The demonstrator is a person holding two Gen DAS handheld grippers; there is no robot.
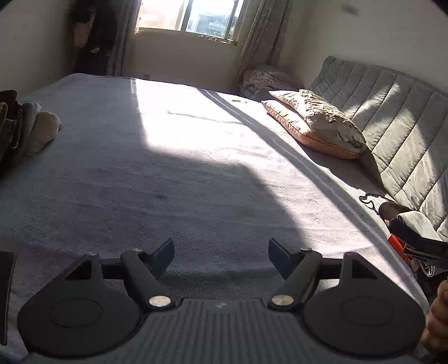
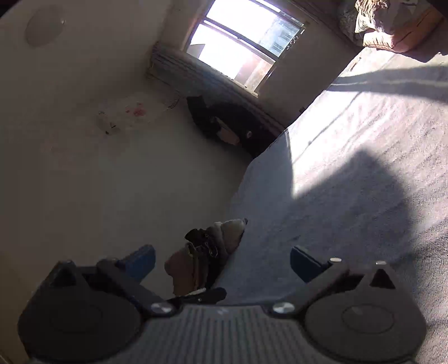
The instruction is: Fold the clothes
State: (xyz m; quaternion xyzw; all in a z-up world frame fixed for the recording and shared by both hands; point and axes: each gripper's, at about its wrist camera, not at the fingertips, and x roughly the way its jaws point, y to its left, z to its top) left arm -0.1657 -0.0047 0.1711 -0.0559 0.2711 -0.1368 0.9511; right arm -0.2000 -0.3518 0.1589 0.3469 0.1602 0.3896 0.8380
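Note:
My left gripper is open and empty, held low over the grey bedspread. A stack of folded clothes in brown, white and beige sits at the bed's left edge. At the right edge of the left wrist view, a pile of clothes lies by the headboard. My right gripper is open and empty, tilted sideways. The folded stack shows between its fingers, farther off, at the edge of the bedspread.
Two pillows lie against the grey padded headboard. A bundle of bedding sits in the far corner under the window. A dark flat object lies at the left edge. Dark items stand by the far wall.

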